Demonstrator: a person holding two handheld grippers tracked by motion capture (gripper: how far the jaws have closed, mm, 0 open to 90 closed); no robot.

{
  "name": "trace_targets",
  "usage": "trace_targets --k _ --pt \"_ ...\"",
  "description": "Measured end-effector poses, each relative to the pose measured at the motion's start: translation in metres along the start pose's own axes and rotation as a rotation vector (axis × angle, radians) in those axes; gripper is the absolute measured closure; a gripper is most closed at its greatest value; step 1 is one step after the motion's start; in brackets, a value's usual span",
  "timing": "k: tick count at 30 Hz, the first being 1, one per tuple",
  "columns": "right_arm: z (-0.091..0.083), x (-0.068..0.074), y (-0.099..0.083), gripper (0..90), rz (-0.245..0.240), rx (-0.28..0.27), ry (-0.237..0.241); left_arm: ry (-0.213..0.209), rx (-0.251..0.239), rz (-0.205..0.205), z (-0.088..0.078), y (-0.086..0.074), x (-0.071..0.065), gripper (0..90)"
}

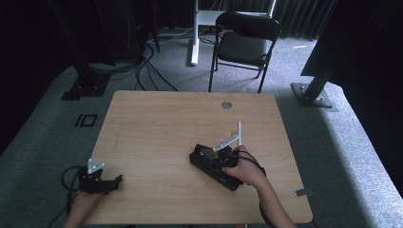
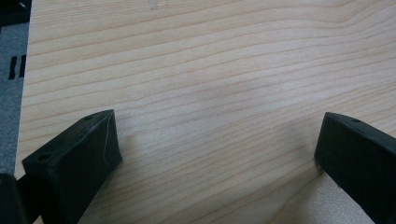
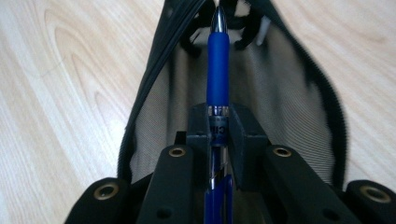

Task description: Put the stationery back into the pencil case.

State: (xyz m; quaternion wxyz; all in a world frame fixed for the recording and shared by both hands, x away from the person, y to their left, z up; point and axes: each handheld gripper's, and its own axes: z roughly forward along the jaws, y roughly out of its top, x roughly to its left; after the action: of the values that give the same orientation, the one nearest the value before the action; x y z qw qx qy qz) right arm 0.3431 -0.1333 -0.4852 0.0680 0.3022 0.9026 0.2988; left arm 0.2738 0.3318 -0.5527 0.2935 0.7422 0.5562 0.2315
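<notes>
A blue pen (image 3: 218,70) is clamped between the jaws of the right gripper (image 3: 218,128). The pen is held along the gripper's axis, with its rubber grip section and metal tip projecting beyond the jaws. In the right gripper view, the tip is seen pointing into the open mouth of a black mesh pouch (image 3: 280,84), and the zipper edges of the pouch are seen spread to either side of the pen. The pouch lies flat on the wooden table (image 1: 157,128), right of the table's centre, where it is seen in the high view as a dark oblong (image 1: 209,164) directly under the right gripper (image 1: 223,164). Whether the pen tip touches the mesh cannot be told.

The right gripper is held low over the pouch by the person's right hand (image 1: 249,173). A grey plate (image 1: 225,142) is carried on top of it.

The left gripper (image 1: 116,179) is held at the near left corner of the table, well apart from the pouch and pen. In the left gripper view, its jaws are seen standing wide apart above bare wood (image 2: 210,84), with nothing between them.

A black folding chair (image 1: 244,40) stands on the carpet beyond the far edge of the table.
</notes>
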Motion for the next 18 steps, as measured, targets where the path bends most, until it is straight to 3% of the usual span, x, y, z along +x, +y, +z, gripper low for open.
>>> trace_targets --k 18 --pt "0.02 0.002 0.005 79.4 0.01 0.069 0.004 0.0 0.0 0.0 0.0 0.0 0.0 0.3"
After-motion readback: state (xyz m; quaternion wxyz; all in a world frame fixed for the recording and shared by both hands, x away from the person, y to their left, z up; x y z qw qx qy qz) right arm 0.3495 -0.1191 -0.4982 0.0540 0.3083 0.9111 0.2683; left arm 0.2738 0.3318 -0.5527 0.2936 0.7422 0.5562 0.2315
